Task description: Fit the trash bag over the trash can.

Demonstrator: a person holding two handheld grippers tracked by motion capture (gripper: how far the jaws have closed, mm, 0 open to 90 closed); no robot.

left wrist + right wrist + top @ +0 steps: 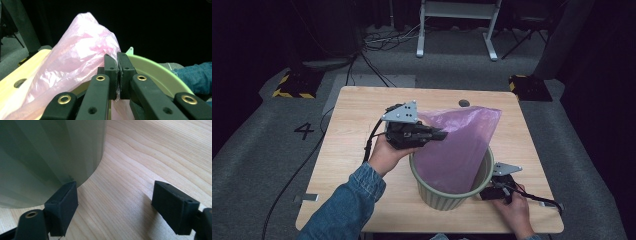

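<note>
While the left tool (118,75) pinches the pink bag (457,145) above the bin's rim (447,196), the right tool (115,202) gapes wide on bare tabletop (155,152) beside it.

A pale wooden desk with rounded corners (352,150) carries the work under both claws; a small round dark hole (464,103) sits near its far edge, beyond the left claw. Grey carpeted floor (257,165) surrounds it, with a painted numeral 4 (304,131) out to the left claw's outer side. Two black blocks edged in yellow stripes (294,84) (529,86) lie past the far corners. A white metal frame (458,25) and loose black cables (382,42) stand farthest off.
</note>
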